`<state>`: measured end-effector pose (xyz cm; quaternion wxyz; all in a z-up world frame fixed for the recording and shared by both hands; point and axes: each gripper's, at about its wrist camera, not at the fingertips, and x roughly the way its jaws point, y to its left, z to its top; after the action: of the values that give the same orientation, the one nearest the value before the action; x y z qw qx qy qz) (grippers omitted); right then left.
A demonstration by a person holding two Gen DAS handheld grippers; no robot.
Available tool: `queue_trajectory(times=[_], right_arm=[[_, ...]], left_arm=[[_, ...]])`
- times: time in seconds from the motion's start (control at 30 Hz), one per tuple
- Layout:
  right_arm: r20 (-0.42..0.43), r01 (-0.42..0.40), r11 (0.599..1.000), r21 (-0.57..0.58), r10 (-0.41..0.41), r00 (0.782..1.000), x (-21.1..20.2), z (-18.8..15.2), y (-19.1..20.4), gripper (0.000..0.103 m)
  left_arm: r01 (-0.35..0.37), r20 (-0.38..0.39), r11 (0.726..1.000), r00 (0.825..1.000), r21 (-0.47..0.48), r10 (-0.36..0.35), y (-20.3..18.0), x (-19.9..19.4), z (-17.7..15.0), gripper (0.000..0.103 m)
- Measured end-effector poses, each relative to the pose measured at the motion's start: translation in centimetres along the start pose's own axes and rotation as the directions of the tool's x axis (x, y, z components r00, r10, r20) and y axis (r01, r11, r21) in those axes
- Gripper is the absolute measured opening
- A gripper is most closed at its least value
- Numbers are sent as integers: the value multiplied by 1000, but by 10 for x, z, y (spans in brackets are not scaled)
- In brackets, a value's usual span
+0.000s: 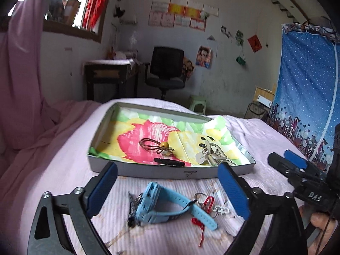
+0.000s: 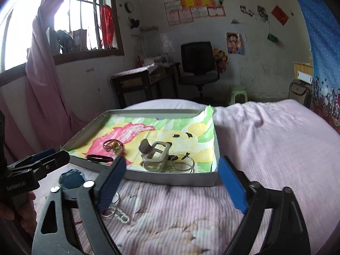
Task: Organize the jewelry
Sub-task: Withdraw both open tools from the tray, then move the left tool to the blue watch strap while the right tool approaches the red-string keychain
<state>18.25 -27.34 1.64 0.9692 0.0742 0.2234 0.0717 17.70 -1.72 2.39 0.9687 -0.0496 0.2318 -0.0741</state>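
A shallow grey box (image 1: 148,173) (image 2: 170,180) lined with a colourful cloth lies on the pink bed. In it are a brown hair tie with a yellow bead (image 1: 156,145) (image 2: 112,145), a black band (image 1: 169,162) (image 2: 99,158), a silver clip (image 1: 205,154) (image 2: 156,156) and metal rings (image 2: 182,163). In front of the box lie a light blue watch (image 1: 161,207) (image 2: 71,179), a red cord (image 1: 201,221) and a key ring with clasp (image 1: 221,209) (image 2: 121,215). My left gripper (image 1: 167,188) is open over the watch. My right gripper (image 2: 170,182) is open and empty at the box's near wall.
The pink bedspread (image 2: 265,148) stretches to the right of the box. A pink curtain (image 1: 19,85) hangs at the left. A desk (image 1: 110,78), an office chair (image 1: 165,70), a green stool (image 1: 197,104) and a blue wardrobe (image 1: 306,97) stand beyond the bed.
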Motion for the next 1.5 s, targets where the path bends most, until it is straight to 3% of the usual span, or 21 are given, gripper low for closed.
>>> queue_trajectory(times=[0.13,0.37,0.63,1.3,1.5], right_arm=[[67,-4,1000,0,3,998,-27,-5,3,102],[123,-26,1000,-12,27,992,-57,-18,10,102],[139,-38,997,-65,47,989,-83,-32,24,102],[12,-32,987,-156,34,999,-75,-58,47,102],[-53,-31,986,-166,22,998,-61,-63,49,102]], left_arm=[[-12,58,1000,998,4,12,1,-22,-8,101],[-28,110,999,994,23,25,2,-52,-23,102],[-52,114,997,992,50,46,13,-72,-40,102],[-118,38,992,993,37,116,40,-70,-72,102],[-143,-26,989,989,30,144,46,-56,-72,102]])
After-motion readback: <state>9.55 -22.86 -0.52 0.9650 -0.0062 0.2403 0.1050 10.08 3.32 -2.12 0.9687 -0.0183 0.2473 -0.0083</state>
